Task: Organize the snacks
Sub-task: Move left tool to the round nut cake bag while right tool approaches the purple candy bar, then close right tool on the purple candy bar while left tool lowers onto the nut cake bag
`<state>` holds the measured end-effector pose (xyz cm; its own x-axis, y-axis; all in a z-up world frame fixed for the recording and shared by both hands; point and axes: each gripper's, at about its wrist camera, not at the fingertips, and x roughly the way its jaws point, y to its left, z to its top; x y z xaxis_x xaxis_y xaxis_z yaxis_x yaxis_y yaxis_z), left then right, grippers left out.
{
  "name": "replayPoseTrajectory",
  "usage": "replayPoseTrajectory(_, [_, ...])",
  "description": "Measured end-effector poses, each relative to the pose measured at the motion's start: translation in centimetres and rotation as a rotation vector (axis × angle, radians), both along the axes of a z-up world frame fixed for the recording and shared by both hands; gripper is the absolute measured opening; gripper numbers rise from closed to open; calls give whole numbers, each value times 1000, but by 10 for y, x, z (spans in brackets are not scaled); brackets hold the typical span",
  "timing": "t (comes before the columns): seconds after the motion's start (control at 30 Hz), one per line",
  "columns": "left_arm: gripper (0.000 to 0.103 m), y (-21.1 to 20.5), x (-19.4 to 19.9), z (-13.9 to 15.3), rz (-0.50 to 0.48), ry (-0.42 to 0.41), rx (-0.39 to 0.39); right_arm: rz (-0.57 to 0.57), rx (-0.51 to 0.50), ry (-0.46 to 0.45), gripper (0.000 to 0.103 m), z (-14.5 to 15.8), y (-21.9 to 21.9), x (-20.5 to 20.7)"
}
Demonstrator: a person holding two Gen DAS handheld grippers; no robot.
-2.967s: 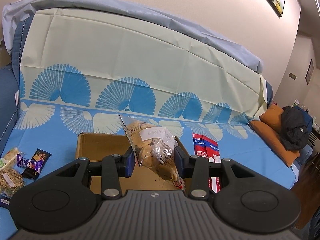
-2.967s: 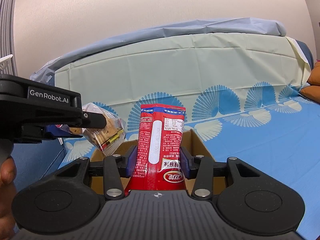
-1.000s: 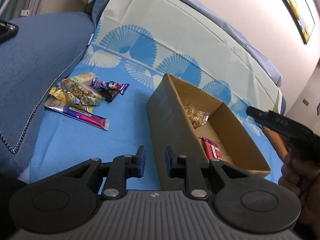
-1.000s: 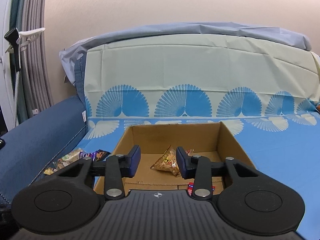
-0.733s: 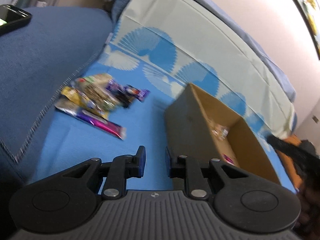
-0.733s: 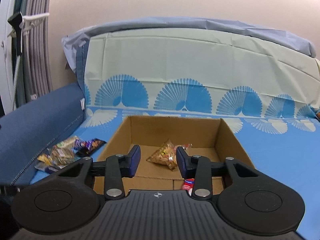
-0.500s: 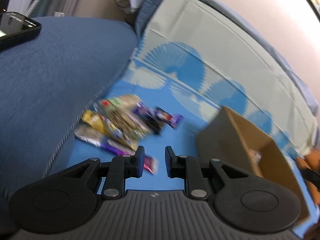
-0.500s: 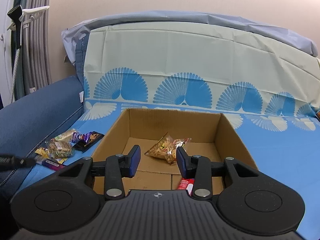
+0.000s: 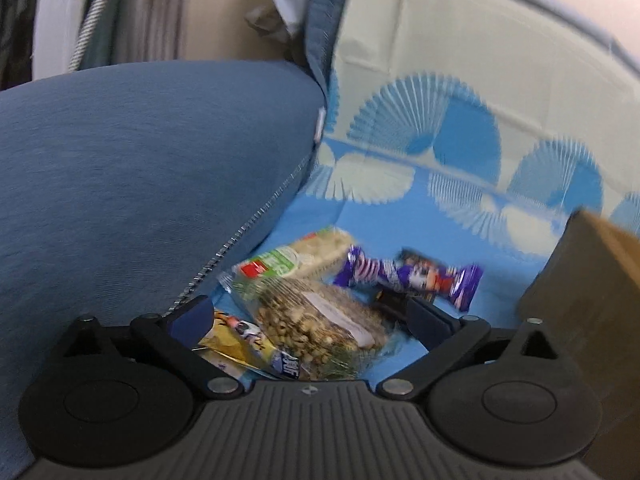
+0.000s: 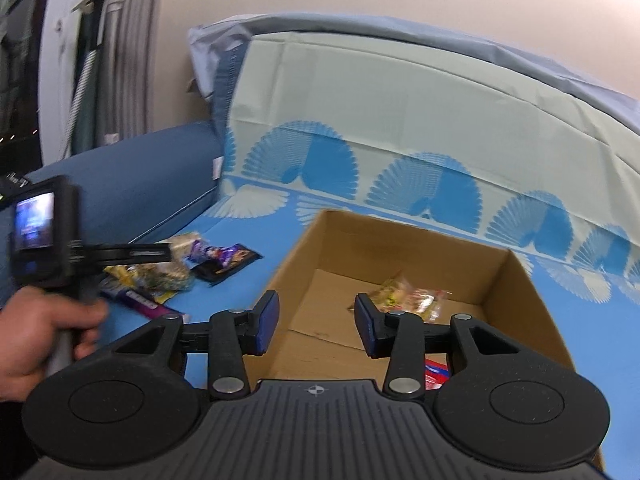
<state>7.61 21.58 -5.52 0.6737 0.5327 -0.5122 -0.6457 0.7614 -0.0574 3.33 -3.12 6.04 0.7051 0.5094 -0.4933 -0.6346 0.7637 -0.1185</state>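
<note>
Left wrist view: left gripper [image 9: 308, 318], jaws just sprung wide and empty, straddles the clear nut bag [image 9: 320, 328] in the loose snack pile on the sofa's left edge, probably for pickup. Right gripper [image 10: 316, 328] hovers part-open, empty, over the cardboard box [image 10: 520, 280] holding two packets.

The bed cover [image 10: 248, 292] is bright blue with white and blue fan shapes; its upright part [image 10: 400, 92] in the upper half of the frame is pale cream. The cushion [image 9: 140, 168] at left is denim blue. The cardboard box [image 10: 296, 256] is plain brown. Among the snacks, one wrapper [image 9: 408, 276] is purple with white stripes, one bar [image 9: 296, 258] is cream with green and red print, one packet [image 9: 248, 344] is yellow. Both grippers are black with blue pads [image 10: 267, 320].
</note>
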Motion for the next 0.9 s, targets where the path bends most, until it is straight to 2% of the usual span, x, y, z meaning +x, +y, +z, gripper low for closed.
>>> replayPoseTrajectory(0.13, [102, -10, 14, -6, -17, 47, 93, 16, 3, 25, 48, -1, 13, 4])
replayPoseTrajectory(0.27, [102, -6, 24, -16, -34, 95, 75, 16, 29, 53, 53, 5, 23, 13])
replayPoseTrajectory(0.37, [101, -2, 25, -21, -31, 114, 78, 62, 9, 67, 58, 12, 41, 26])
replayPoseTrajectory(0.4, [95, -2, 24, -21, -39, 112, 81, 84, -6, 71, 58, 14, 51, 32])
replayPoseTrajectory(0.6, [83, 1, 15, -17, -52, 76, 51, 196, -52, 105, 58, 29, 144, 86])
replayPoseTrajectory(0.73, [82, 6, 7, -15, -62, 53, 9, 278, -175, 127, 58, 5, 218, 116])
replayPoseTrajectory(0.83, [81, 12, -5, -13, -62, 38, -16, 311, -311, 171, 58, -29, 260, 138])
replayPoseTrajectory(0.9, [81, 14, -12, -12, -70, 29, -29, 313, -395, 231, 58, -53, 277, 153])
